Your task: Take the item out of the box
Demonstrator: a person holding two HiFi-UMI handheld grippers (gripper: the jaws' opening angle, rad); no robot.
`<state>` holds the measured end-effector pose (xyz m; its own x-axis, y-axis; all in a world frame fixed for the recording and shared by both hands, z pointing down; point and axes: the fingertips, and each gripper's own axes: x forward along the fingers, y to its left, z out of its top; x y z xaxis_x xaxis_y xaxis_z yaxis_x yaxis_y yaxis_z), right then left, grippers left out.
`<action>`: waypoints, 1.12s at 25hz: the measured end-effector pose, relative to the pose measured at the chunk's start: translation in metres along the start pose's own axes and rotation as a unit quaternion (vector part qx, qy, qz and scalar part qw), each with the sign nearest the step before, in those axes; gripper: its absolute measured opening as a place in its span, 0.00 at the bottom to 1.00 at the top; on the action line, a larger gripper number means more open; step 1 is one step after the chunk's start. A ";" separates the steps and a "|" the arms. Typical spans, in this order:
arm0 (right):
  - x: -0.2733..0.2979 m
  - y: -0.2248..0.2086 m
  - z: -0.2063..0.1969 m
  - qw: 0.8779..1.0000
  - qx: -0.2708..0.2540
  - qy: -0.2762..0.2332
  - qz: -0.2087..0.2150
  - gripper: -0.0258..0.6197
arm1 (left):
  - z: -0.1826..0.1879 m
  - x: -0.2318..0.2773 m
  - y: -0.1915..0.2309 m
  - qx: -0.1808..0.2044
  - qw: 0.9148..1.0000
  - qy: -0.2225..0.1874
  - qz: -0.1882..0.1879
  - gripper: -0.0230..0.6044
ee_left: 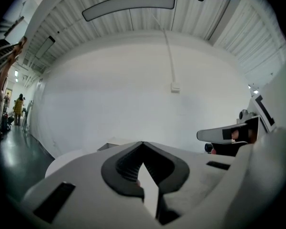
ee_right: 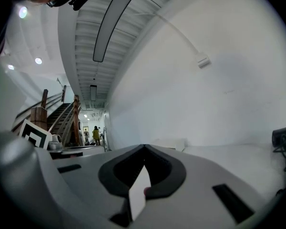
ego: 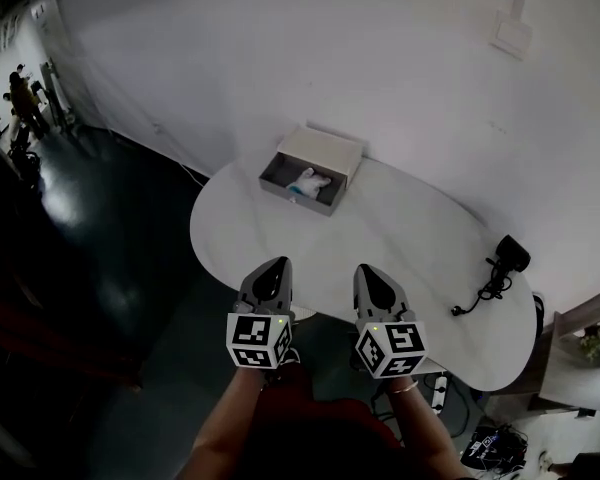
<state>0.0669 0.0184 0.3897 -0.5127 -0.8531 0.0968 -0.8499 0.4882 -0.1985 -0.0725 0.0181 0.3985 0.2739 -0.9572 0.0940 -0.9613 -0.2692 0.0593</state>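
Note:
A shallow grey drawer box (ego: pixel 325 203) pulled out of its white sleeve stands at the far side of the white oval table (ego: pixel 400 258). Inside it lies a small white and blue item (ego: pixel 308 180). My left gripper (ego: pixel 277 265) and right gripper (ego: pixel 366 269) hover side by side over the table's near edge, well short of the box. Both are shut with nothing between their jaws. In the left gripper view the jaws of the left gripper (ee_left: pixel 143 143) meet at the tip, with the box (ee_left: pixel 110 145) faint beyond. In the right gripper view the right gripper (ee_right: pixel 144 147) points toward the box (ee_right: pixel 174 143).
A black power adapter with a coiled cable (ego: pixel 498 266) lies at the table's right end. A power strip (ego: pixel 437 388) sits on the floor beneath. A white wall stands behind the table, dark floor lies to the left, and people (ego: pixel 22 98) stand far off.

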 end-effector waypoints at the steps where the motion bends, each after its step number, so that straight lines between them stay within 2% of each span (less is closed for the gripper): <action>1: 0.012 0.000 -0.002 1.000 0.002 0.004 -0.003 0.06 | -0.001 0.009 0.009 -0.003 1.000 0.002 -0.002 0.07; 10: 0.099 -0.005 -0.002 0.999 0.009 0.010 -0.038 0.06 | 0.006 0.081 0.062 0.003 0.999 0.010 -0.050 0.07; 15: 0.130 -0.003 0.002 0.999 0.006 0.011 -0.048 0.06 | 0.007 0.108 0.089 -0.024 0.997 0.007 -0.066 0.07; 23: 0.150 -0.010 0.002 0.997 -0.001 0.016 -0.073 0.06 | 0.000 0.139 0.111 -0.031 0.996 0.030 -0.077 0.07; 28: 0.157 -0.021 0.003 0.997 -0.002 0.013 -0.081 0.06 | -0.005 0.157 0.110 -0.016 0.995 0.038 -0.086 0.07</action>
<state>0.0045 -0.1258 0.4056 -0.3712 -0.9158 0.1535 -0.9224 0.3447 -0.1740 -0.1349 -0.1608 0.4243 0.4365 -0.8862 0.1551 -0.8990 -0.4231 0.1127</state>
